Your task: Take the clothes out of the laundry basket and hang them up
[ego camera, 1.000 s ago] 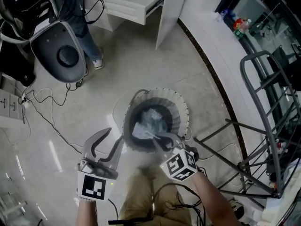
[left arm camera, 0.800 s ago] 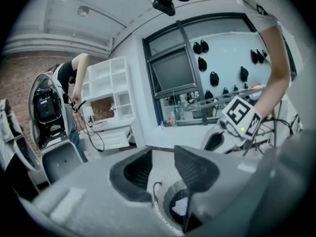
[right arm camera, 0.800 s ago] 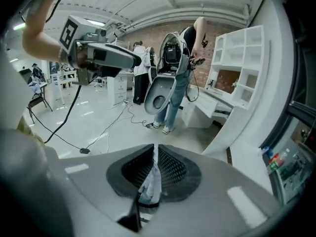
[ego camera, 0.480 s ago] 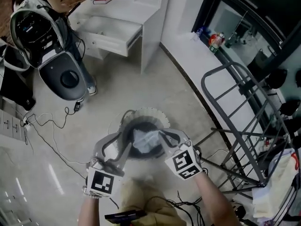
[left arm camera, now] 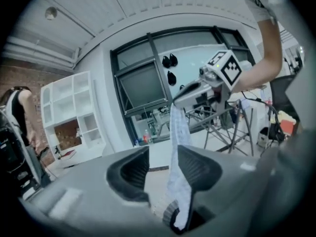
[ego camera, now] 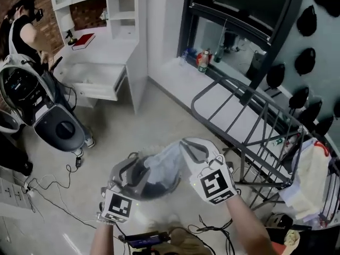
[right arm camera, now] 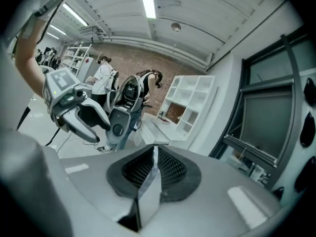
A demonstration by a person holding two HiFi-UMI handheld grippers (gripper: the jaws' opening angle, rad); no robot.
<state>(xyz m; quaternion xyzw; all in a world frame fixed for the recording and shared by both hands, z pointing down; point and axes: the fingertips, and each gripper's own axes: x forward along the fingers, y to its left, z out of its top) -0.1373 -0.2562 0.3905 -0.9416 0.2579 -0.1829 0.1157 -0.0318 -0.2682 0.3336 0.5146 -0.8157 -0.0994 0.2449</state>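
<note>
The left gripper (ego camera: pixel 139 162) and right gripper (ego camera: pixel 187 144) are showing pale grey moulded shells, with dark ribbed pads (right arm camera: pixel 168 169) lining the curved jaws. Each is carrying a white cube (ego camera: pixel 118 206) printed with black square markers. Just below the right gripper's cube (ego camera: pixel 215 183), black cables (ego camera: pixel 213 230) are trailing over khaki trousers (ego camera: pixel 183 240).

It seems to be a mock-up home inside a lab: a white desk (ego camera: pixel 103 62) and shelves (ego camera: pixel 122 7) on brick, a drying rack (ego camera: pixel 249 116) by the window (ego camera: pixel 239 4), and cables (ego camera: pixel 40 184) trailing past a person (ego camera: pixel 21 33) in gear.
</note>
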